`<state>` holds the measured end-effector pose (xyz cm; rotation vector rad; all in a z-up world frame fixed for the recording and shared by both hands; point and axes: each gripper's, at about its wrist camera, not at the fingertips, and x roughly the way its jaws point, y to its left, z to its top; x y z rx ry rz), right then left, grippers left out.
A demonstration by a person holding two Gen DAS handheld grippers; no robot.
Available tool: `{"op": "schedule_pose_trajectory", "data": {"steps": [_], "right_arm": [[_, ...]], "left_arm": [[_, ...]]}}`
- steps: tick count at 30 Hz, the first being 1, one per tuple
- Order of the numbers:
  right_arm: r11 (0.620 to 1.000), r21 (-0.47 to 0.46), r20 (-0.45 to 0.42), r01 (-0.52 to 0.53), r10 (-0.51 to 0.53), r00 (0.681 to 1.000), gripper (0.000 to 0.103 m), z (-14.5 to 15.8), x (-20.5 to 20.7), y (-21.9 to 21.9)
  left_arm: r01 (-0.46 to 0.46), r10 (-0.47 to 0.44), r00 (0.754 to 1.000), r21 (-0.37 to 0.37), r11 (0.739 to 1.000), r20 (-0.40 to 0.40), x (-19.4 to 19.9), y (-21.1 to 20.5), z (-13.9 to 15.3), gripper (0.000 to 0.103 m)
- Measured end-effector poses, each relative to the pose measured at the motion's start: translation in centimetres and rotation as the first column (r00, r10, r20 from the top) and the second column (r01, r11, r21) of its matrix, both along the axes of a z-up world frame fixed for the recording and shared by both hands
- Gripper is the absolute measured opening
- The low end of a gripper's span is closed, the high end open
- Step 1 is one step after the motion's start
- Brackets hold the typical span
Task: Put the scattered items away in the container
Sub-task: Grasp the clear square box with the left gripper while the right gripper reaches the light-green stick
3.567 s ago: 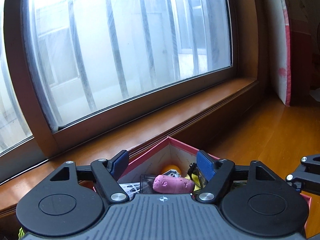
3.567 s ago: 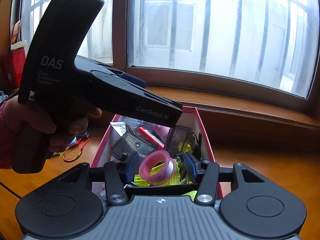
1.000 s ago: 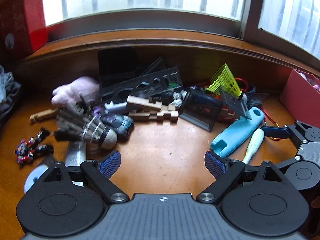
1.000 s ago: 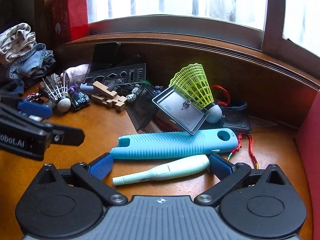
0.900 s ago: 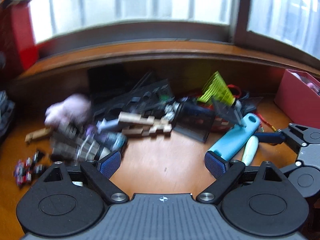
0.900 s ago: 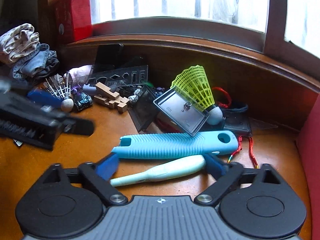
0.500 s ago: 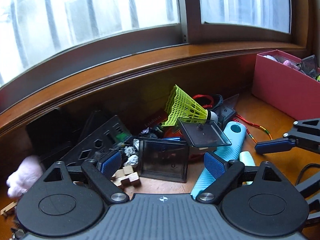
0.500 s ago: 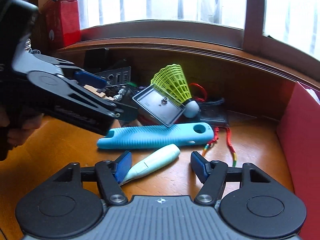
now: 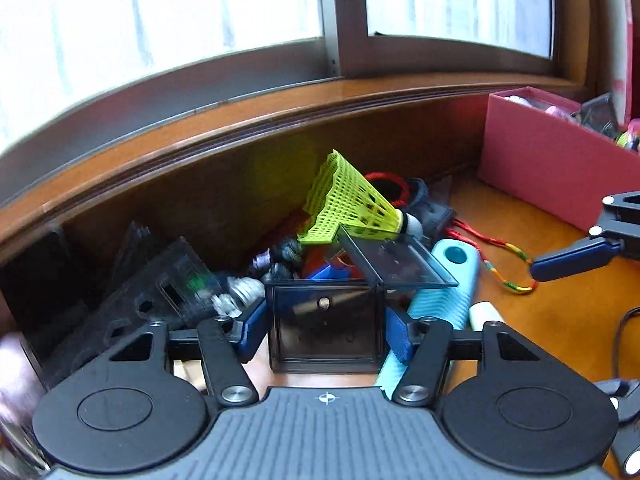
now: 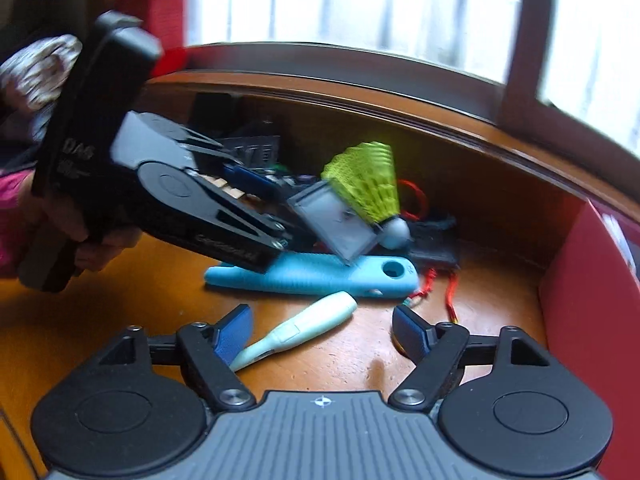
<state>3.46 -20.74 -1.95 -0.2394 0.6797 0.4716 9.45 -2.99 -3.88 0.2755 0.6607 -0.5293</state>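
Left tongs (image 9: 325, 330) closing around dark smoky square plastic box (image 9: 325, 330) on wooden tabletop (image 9: 560, 320), pads flanking its sides, contact unclear. Right tongs (image 10: 322, 330) opening, empty; pale mint pen-shaped stick (image 10: 298, 330) lies between them, long axis diagonal, left pad nearer. Red cardboard container (image 9: 552, 168) far right.

Window (image 9: 160, 20) above wooden sill (image 9: 280, 100)

Daylight pours through the window (image 9: 160, 52), which is blown out to white. The recess under the sill (image 9: 224, 120) lies in deep shadow. The orange desk (image 10: 352, 356) carries a soft sheen. Fisheye bending curves the frame edges. The right wrist view is motion-blurred, especially the yellow shuttlecock (image 10: 366, 178).
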Motion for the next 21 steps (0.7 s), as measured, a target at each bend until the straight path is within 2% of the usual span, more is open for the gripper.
{"op": "schedule_pose_trajectory", "data": {"steps": [3, 7, 11, 15, 18, 20, 21], "right_arm": [[0.995, -0.053, 0.016, -0.089, 0.09, 0.996, 0.084, 0.2, -0.3, 0.4], [0.984, -0.075, -0.002, -0.161, 0.162, 0.987, 0.087, -0.1, 0.5, 0.9], [0.983, -0.051, -0.039, -0.179, 0.177, 0.983, 0.088, -0.9, 1.6, 1.1], [0.985, 0.014, -0.056, -0.17, 0.171, 0.984, 0.09, -1.7, 2.3, 0.9], [0.984, 0.071, -0.074, -0.161, 0.166, 0.983, 0.088, -2.2, 2.7, 0.6], [0.984, 0.072, -0.065, -0.166, 0.17, 0.983, 0.084, -2.2, 2.5, 0.7], [0.983, 0.073, -0.061, -0.169, 0.174, 0.983, 0.078, -2.2, 2.4, 0.7]], "left_arm": [[-0.018, 0.018, 1.0, -0.013, 1.0, -0.013, 0.0, 0.1, -0.2, 0.061], [-0.039, 0.038, 0.999, -0.023, 0.999, -0.034, 0.4, 0.1, -0.6, 0.062], [-0.054, 0.053, 0.998, -0.043, 0.998, -0.04, 0.6, 0.1, -0.9, 0.062], [-0.066, 0.064, 0.997, -0.049, 0.997, -0.04, 0.3, 0.4, -0.8, 0.061], [-0.082, 0.079, 0.996, -0.062, 0.995, -0.049, 0.0, 0.9, -0.5, 0.061], [-0.097, 0.094, 0.994, -0.078, 0.992, -0.049, -0.3, 1.6, -0.2, 0.061], [-0.104, 0.1, 0.994, -0.087, 0.991, -0.049, -0.4, 1.9, 0.1, 0.061]]}}
